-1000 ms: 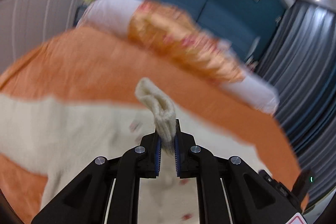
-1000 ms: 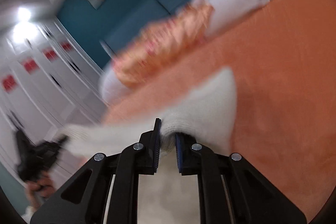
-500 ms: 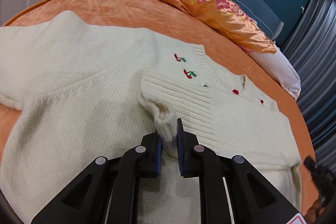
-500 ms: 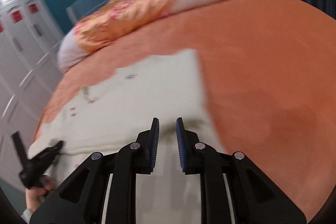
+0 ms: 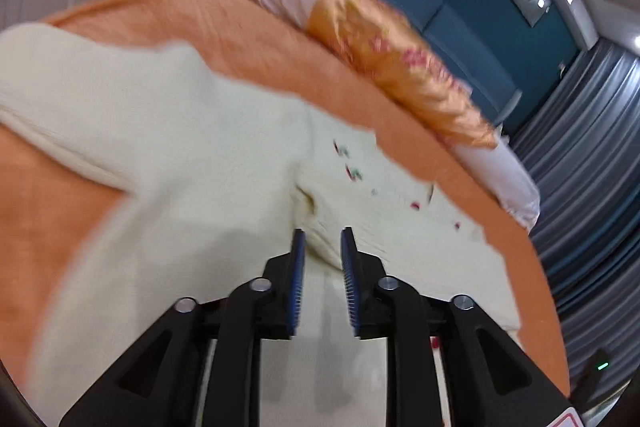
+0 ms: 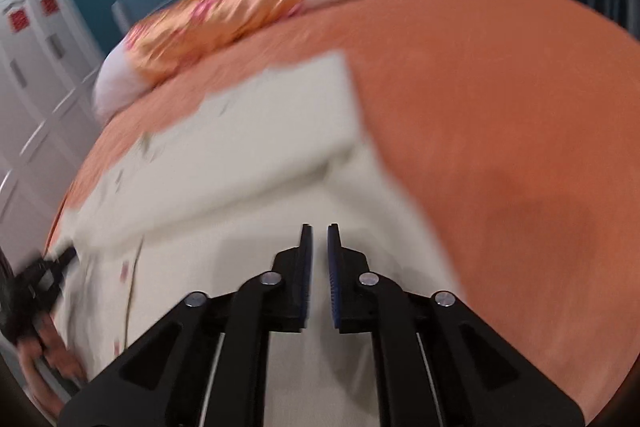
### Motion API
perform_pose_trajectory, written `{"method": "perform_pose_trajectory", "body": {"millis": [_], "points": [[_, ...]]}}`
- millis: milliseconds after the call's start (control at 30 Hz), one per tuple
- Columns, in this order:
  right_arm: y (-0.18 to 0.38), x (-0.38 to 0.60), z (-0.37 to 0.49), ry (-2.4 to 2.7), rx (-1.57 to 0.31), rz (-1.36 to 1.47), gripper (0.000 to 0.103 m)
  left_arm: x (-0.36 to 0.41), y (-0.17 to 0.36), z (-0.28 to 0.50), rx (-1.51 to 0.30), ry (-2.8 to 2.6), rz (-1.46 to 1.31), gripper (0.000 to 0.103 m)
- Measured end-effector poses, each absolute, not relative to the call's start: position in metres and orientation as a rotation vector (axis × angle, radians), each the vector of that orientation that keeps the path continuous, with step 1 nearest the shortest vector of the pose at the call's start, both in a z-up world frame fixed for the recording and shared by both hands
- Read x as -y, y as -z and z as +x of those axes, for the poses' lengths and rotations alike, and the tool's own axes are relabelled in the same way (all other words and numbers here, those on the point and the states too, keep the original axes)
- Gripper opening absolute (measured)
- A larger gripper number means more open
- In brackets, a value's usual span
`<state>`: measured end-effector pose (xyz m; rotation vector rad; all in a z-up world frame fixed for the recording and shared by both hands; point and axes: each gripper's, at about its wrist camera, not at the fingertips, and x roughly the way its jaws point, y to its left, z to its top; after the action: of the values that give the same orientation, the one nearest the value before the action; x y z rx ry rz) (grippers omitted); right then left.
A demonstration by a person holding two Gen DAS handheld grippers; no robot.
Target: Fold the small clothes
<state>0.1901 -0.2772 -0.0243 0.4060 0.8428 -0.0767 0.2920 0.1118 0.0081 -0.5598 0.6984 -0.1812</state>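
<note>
A cream knit cardigan (image 5: 180, 147) with small red and green embroidery lies on an orange bedspread (image 5: 48, 211). One sleeve is folded across its body. My left gripper (image 5: 322, 247) is open just above the folded cuff, holding nothing. In the right wrist view the cardigan (image 6: 260, 147) lies with a sleeve folded over, and my right gripper (image 6: 319, 239) hovers over its lower part with the jaws a narrow gap apart and nothing between them. The left gripper (image 6: 44, 271) and the hand holding it show at the left edge.
The orange bedspread (image 6: 500, 107) extends to the right of the cardigan. A white bolster with an orange flowered cover (image 5: 400, 67) lies along the far side of the bed, also in the right wrist view (image 6: 224, 15). Grey curtains (image 5: 592, 147) hang at the right, white cupboards (image 6: 28, 67) at the left.
My left gripper has let go of the sleeve cuff and opened, and the cuff now lies on the cardigan. My right gripper released its sleeve earlier and has drawn back, its jaws narrower.
</note>
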Motion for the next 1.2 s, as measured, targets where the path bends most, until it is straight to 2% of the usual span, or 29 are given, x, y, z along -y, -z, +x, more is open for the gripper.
{"method": "perform_pose_trajectory", "body": {"millis": [33, 67, 200, 333, 433, 600, 700, 733, 767, 800, 867, 1033, 1100, 1200], "points": [[0.024, 0.276, 0.185, 0.074, -0.836, 0.405, 0.013, -0.132, -0.015, 0.282, -0.689, 0.15, -0.562, 0.04], [0.023, 0.277, 0.185, 0.078, -0.828, 0.41, 0.016, -0.153, -0.02, 0.274, -0.684, 0.094, -0.563, 0.048], [0.025, 0.265, 0.196, 0.106, -0.837, 0.366, 0.019, -0.239, -0.025, 0.264, -0.676, -0.06, -0.604, 0.049], [0.023, 0.254, 0.196, 0.117, -0.835, 0.273, 0.03, -0.336, -0.023, 0.269, -0.677, -0.282, -0.645, 0.049], [0.023, 0.252, 0.193, 0.108, -0.836, 0.246, 0.038, -0.388, -0.016, 0.282, -0.69, -0.422, -0.684, 0.049], [0.024, 0.253, 0.192, 0.1, -0.836, 0.242, 0.042, -0.435, 0.008, 0.305, -0.729, -0.501, -0.873, 0.048], [0.024, 0.252, 0.192, 0.093, -0.834, 0.236, 0.045, -0.441, 0.008, 0.312, -0.712, -0.518, -0.9, 0.045], [0.025, 0.251, 0.191, 0.093, -0.833, 0.235, 0.047, -0.439, 0.006, 0.318, -0.719, -0.522, -0.883, 0.033], [0.025, 0.251, 0.192, 0.089, -0.832, 0.236, 0.048, -0.439, 0.005, 0.319, -0.725, -0.509, -0.873, 0.01], [0.025, 0.25, 0.192, 0.086, -0.83, 0.239, 0.049, -0.443, 0.004, 0.318, -0.732, -0.494, -0.867, 0.006], [0.026, 0.25, 0.192, 0.078, -0.827, 0.247, 0.051, -0.438, -0.007, 0.32, -0.708, -0.495, -0.832, 0.005], [0.027, 0.251, 0.192, 0.062, -0.817, 0.263, 0.054, -0.382, -0.075, 0.329, -0.626, -0.347, -0.66, 0.005], [0.027, 0.251, 0.192, 0.055, -0.813, 0.272, 0.055, -0.337, -0.108, 0.339, -0.599, -0.247, -0.577, 0.004], [0.027, 0.25, 0.192, 0.052, -0.81, 0.279, 0.055, -0.226, -0.157, 0.35, -0.549, -0.002, -0.467, 0.004]]}}
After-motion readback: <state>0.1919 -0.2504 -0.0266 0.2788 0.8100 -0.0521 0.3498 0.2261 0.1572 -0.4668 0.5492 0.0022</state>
